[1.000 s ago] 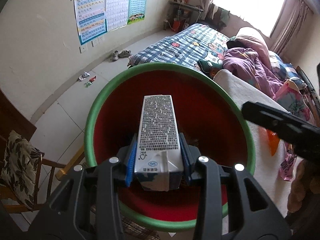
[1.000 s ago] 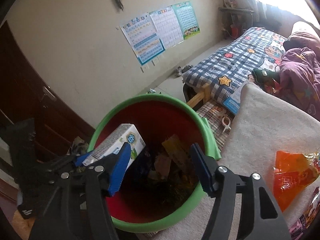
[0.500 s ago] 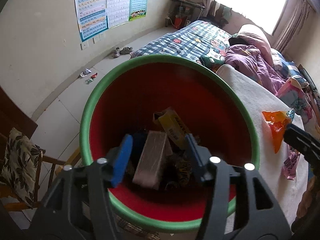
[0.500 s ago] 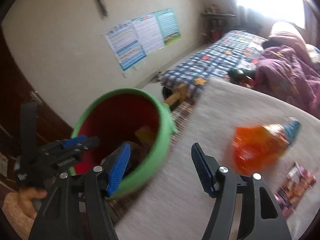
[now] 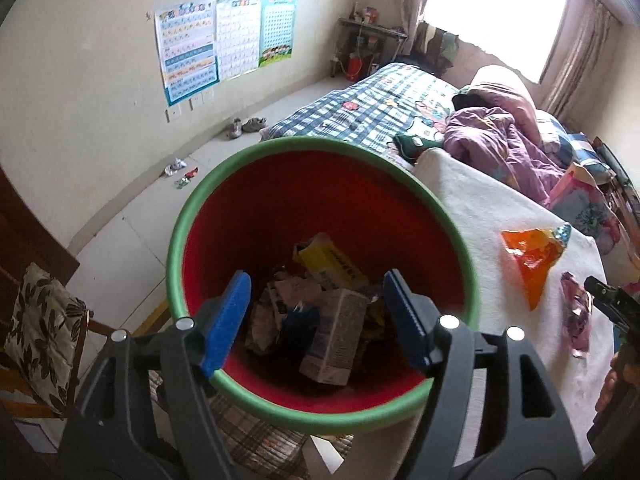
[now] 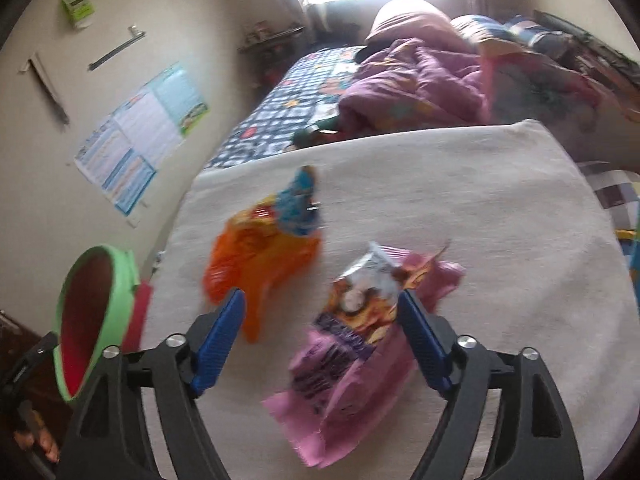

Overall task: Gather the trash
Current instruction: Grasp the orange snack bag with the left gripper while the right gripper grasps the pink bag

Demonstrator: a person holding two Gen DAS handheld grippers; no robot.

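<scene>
A red bin with a green rim stands beside a white-covered table. My left gripper is open and empty above it. The milk carton lies inside among other wrappers and a yellow box. My right gripper is open over the table, its jaws astride a pink snack wrapper. An orange snack bag lies just left of it. Both also show in the left wrist view, the orange bag and the pink wrapper. The bin sits at the right wrist view's left edge.
A bed with a checked quilt and purple bedding lies beyond the table. A wooden chair with a leaf-print cushion stands left of the bin. Shoes and scraps lie on the floor by the wall.
My left gripper opened and the milk carton dropped into the bin. My right gripper swung right from over the bin to over the table, above the pink wrapper.
</scene>
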